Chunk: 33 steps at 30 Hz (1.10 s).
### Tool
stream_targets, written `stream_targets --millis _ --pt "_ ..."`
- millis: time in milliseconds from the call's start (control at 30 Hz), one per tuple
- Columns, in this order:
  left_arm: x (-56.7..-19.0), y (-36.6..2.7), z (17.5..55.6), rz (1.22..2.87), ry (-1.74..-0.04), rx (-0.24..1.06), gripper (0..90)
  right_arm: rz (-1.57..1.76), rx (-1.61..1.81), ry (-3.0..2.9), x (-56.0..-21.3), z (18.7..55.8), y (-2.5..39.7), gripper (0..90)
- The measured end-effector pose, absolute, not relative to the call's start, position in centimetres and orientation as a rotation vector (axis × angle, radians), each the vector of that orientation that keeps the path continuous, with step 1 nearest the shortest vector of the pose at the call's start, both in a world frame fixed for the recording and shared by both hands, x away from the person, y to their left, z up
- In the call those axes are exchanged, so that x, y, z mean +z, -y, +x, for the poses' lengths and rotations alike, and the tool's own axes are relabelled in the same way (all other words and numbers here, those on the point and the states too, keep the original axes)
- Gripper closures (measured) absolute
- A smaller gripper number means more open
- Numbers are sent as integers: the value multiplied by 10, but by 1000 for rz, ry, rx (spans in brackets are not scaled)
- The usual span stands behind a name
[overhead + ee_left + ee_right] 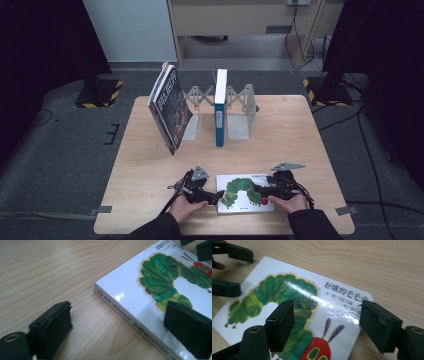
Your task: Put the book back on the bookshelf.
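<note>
High view: caterpillar book (245, 193) lies flat at the table's (150, 170) near edge, long axis left-right, between left gripper (216, 195) and right gripper (258, 191); both equally close. Far side: bookend rack (239, 107) holds one blue book (220, 107) upright.
Left gripper view: jaws wide, straddling the spine edge.
Right gripper view: jaws wide over the cover's right end.

A metal book rack (239, 107) stands at the far middle of the wooden counter (145, 165). A blue-spined book (220, 107) stands upright inside the rack. Just left of the rack, a dark-covered book (171, 107) leans tilted, its top tipped away from the rack, touching the rack's left end.
</note>
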<state>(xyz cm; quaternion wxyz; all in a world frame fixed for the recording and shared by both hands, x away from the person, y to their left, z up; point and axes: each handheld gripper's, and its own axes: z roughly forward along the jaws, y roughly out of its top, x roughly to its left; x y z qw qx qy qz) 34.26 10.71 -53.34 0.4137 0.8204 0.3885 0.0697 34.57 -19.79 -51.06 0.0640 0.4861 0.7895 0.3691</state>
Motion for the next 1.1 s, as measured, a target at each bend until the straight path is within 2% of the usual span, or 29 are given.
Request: stream_targets --millis 133,300,567,1100 --pt "-530 -106 339 2074 -987 142 205 1495 1083 -2361 -513 347 202 259" --pt "-528 -101 335 2084 -968 96 280 1505 1044 -2390 -517 348 200 260" --pt "-529 -95 332 2090 -924 60 299 1531 1049 -2401 -517 348 199 266" --pt "-525 -94 337 2089 -875 120 319 1534 1088 -2368 -520 357 198 276"
